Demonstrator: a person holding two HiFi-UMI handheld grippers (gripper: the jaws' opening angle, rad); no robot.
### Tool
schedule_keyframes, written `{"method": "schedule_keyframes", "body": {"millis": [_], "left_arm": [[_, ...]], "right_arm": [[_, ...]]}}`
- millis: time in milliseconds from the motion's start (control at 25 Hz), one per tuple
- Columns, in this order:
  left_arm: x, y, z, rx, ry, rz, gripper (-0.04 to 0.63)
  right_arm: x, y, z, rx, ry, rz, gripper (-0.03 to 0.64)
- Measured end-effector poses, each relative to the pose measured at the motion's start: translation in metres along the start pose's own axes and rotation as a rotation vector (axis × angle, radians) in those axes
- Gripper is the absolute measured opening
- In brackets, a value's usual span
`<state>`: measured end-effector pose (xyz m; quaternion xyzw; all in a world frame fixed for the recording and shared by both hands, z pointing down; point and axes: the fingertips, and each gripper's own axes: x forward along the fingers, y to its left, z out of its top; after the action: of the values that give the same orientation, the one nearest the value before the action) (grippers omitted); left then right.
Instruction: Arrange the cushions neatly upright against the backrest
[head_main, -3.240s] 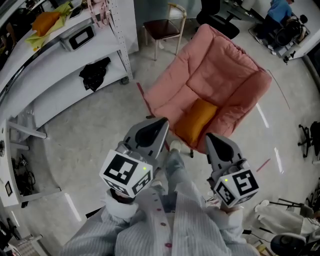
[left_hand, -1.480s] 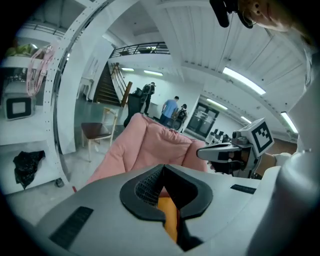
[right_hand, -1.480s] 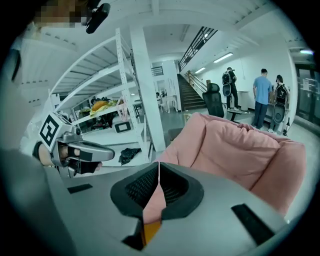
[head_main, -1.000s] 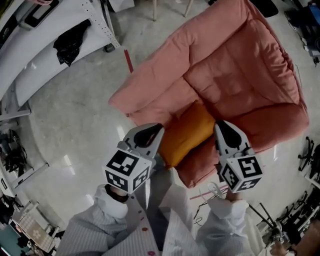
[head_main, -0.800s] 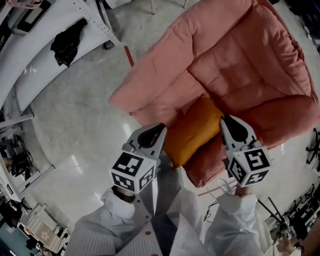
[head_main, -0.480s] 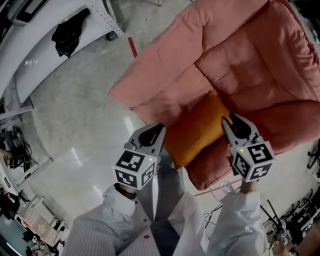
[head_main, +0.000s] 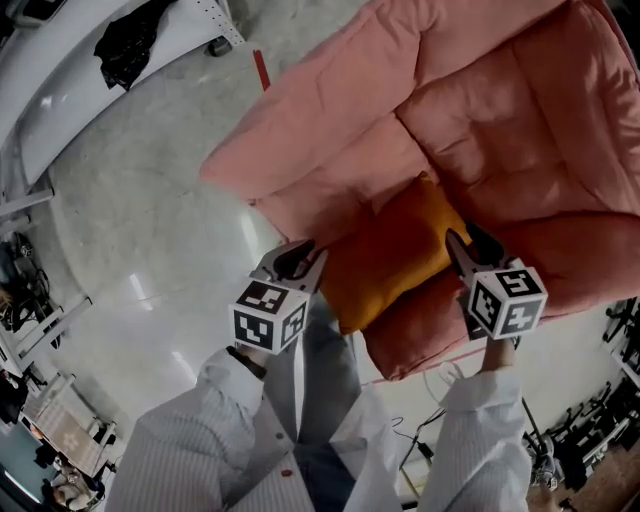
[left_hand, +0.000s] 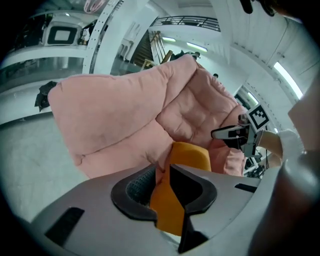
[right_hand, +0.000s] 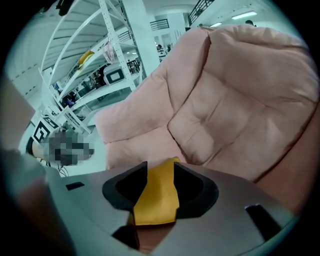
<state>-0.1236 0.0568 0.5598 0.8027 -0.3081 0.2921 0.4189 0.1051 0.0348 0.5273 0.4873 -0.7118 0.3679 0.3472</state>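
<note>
Your left tongs (head_main: 301, 256) and right tongs (head_main: 459, 241) are both opening, each with an end of the orange cushion (head_main: 392, 250) between its jaws. The cushion's lying on the seat of the pink armchair (head_main: 480, 90), near the front edge.

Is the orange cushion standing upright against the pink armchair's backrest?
No, the orange cushion lies down at the pink armchair's front edge, away from its backrest.

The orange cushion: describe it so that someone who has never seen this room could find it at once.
Find the big pink armchair. On its seat, near the front edge, lies the cushion. It is the only orange thing there, small and smooth against the quilted pink padding.
</note>
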Motion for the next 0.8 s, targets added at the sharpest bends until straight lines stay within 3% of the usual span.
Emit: {"method": "schedule_keyframes", "body": {"millis": [640,800], "left_arm": [[0.024,0.021,-0.084,-0.092,0.187,-0.005,0.152],[0.028,0.026,-0.105,-0.102,0.259,-0.016,0.209]], "right_arm": [[0.036,-0.052,-0.070,0.037,0.210,-0.065,0.147],[0.034,-0.056,-0.079,0.058,0.227,-0.074,0.156]]}}
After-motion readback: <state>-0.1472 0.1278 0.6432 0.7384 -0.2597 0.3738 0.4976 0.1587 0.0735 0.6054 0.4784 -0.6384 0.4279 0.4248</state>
